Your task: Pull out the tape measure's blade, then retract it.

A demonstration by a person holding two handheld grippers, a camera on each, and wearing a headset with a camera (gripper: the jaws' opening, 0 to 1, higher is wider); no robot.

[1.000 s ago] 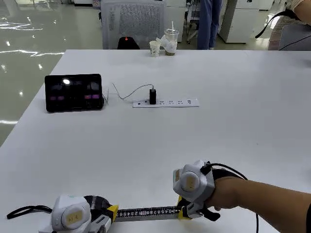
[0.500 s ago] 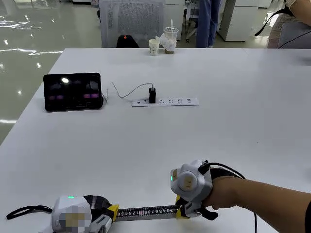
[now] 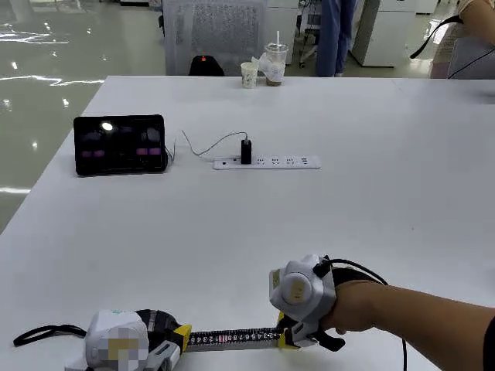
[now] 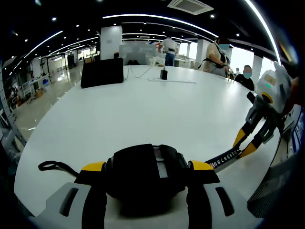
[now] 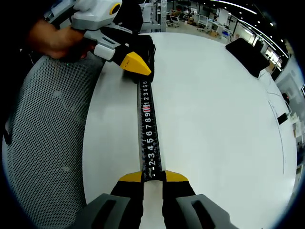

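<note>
The black tape measure case point(image 4: 145, 169) sits between my left gripper's point(image 4: 147, 167) yellow-tipped fingers, which are shut on it near the table's front edge. In the head view the left gripper point(image 3: 179, 337) holds the case point(image 3: 158, 323) at the bottom left. A short stretch of blade point(image 3: 230, 338) with printed numbers runs right from the case to my right gripper point(image 3: 285, 337), which is shut on the blade's end. The blade point(image 5: 148, 133) lies flat on the white table point(image 3: 309, 209), leading from my right gripper point(image 5: 153, 176) to the case point(image 5: 140, 47).
A dark tablet point(image 3: 120, 144) stands at the left. A white power strip point(image 3: 267, 162) with a black plug and cable lies mid-table. Cups point(image 3: 263, 69) stand at the far edge with a mesh chair behind. A black strap point(image 3: 42, 334) trails left from the case.
The exposed blade looks slightly shorter, with the right gripper a little nearer the case. The head camera has shifted slightly.
</note>
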